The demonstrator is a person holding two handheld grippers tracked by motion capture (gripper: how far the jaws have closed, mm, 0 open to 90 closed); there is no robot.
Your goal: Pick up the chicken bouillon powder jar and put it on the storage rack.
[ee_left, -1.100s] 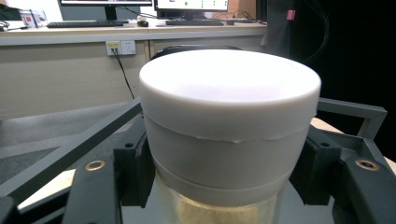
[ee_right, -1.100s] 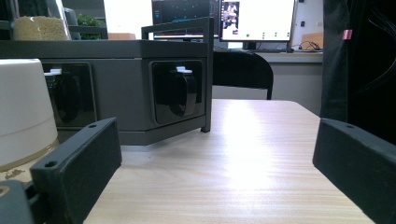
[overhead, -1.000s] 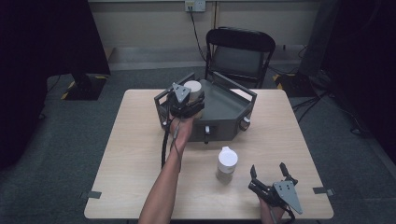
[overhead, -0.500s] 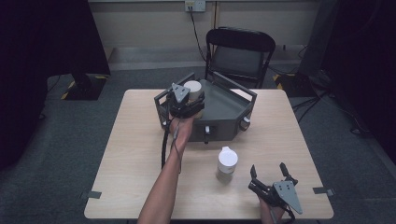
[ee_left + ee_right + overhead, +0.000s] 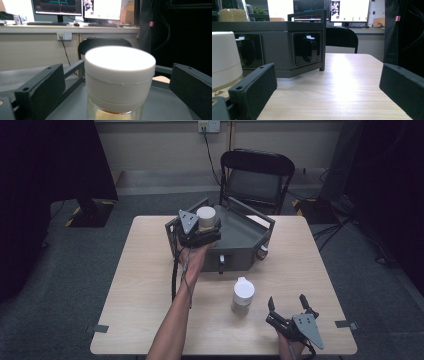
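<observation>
Done: your left gripper (image 5: 199, 236) jaws have just opened, releasing the jar (image 5: 205, 217) on the tray (image 5: 240, 237).
Left: the white bottle (image 5: 243, 295) waits on the surface (image 5: 150, 285); your right gripper (image 5: 289, 310) jaws stand apart, empty.

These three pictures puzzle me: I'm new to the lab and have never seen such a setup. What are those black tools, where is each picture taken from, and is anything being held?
A person sits at a wooden table with a hand-held gripper in each hand. The high view looks down from above; the other two come from cameras riding on the tools.

The left hand-held gripper reaches over a grey tray. Its jaws have just been opening, and a white-lidded jar stands between them, not squeezed.

The right hand-held gripper waits open near the table's front edge, holding nothing. A second white jar stands beside it.
</observation>
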